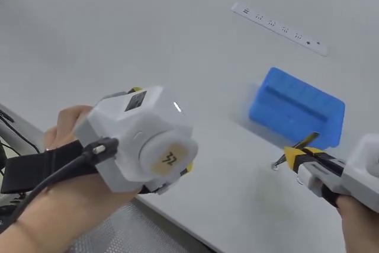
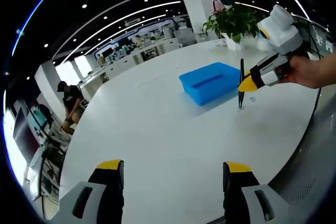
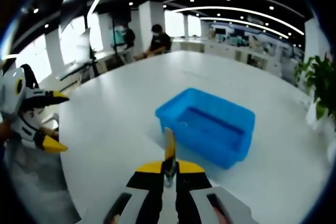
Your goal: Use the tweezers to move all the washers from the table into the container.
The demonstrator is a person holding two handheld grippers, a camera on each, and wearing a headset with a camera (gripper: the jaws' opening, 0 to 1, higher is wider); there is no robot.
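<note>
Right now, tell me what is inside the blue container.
In the right gripper view the blue container shows bare blue floor, nothing on it I can make out. Its near wall hides the floor behind it.

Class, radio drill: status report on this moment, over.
Left claw open, low over the table. Right claw shut on tweezers, tips down beside the blue container. Nothing in the way.

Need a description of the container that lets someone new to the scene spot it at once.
Start at the big white table. On its right side, nearer than the white power strip, the container sits just past the tweezers clamped in the right tongs. It is the only bright blue thing there: a shallow, open rectangular tub.
</note>
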